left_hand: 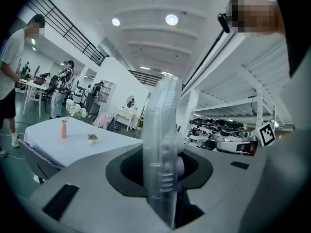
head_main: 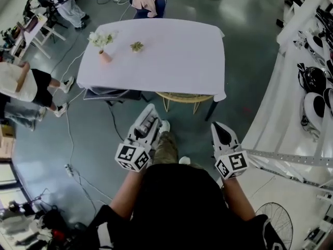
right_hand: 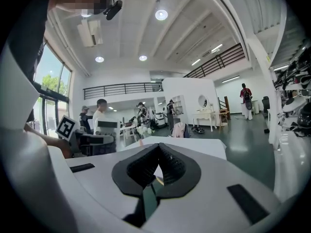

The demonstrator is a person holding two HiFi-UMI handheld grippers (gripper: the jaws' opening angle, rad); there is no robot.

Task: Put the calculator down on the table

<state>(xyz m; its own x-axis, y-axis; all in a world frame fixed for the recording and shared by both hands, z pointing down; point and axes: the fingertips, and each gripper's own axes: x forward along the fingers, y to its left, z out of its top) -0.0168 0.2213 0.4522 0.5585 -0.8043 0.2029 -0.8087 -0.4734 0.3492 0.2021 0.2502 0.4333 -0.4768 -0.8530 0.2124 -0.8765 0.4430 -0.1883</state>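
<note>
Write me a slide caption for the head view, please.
The calculator sits clamped in the left gripper, the right gripper shut and empty, before the white table.

Just on the near side of the white-clothed rectangular table (head_main: 171,56), the person wears a black short-sleeved top (head_main: 179,202) with white patches at the sleeve edges, olive camouflage-patterned trousers (head_main: 166,147) and a white shoe (head_main: 164,125). The left gripper (head_main: 148,113) and the right gripper (head_main: 220,128) are white moulded shells with black ribbed pads (right_hand: 172,166) lining the jaws and black slots on top. Each carries a white cube with black square markers (head_main: 132,158) at the end farthest from the table.
</note>
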